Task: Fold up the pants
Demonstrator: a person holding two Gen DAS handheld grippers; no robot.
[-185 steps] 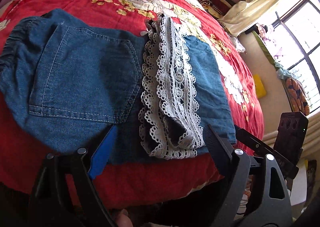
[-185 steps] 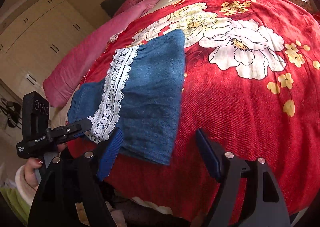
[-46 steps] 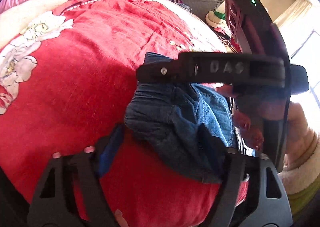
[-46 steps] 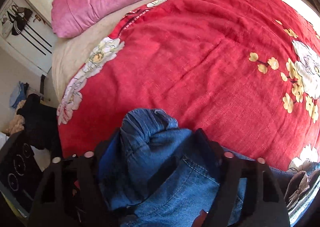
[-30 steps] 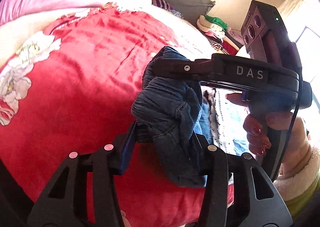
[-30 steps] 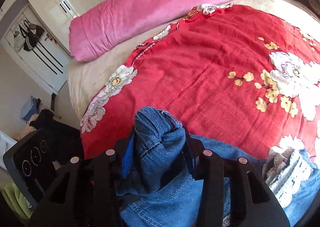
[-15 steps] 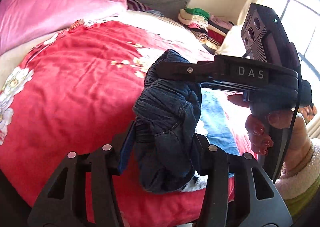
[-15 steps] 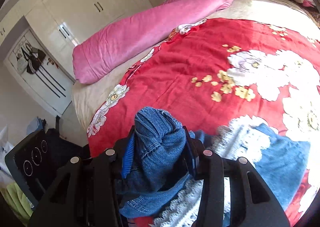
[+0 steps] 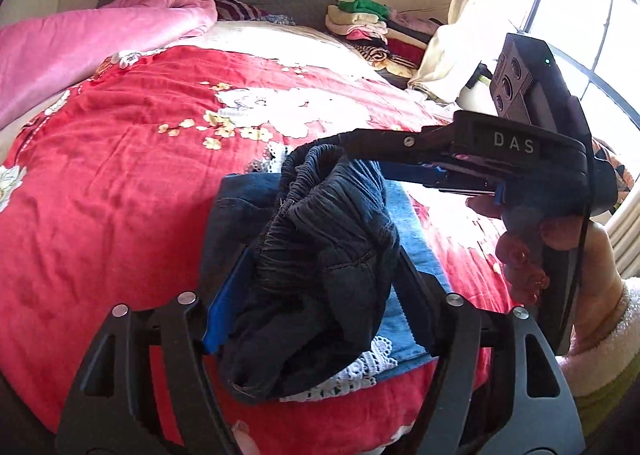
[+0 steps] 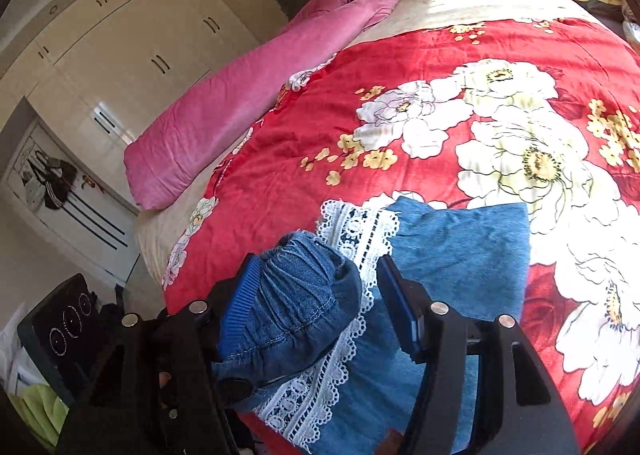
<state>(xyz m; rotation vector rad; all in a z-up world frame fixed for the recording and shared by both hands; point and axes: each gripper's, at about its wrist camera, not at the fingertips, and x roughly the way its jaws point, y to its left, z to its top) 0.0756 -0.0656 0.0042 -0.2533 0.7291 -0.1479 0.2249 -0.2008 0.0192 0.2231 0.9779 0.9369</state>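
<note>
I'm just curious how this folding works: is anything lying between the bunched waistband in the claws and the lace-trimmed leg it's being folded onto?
Nothing visible. The waistband hangs directly over the lace trim and leg, with only bare denim beneath. Both claws, left and right, have just been opening around it.

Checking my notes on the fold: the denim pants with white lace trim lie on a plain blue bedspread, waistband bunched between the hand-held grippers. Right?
Not quite: the bedspread is red with white flowers, not plain blue, as the right wrist view shows. The rest holds: the denim pants with lace trim lie on it, waistband bunched between the grippers.
</note>
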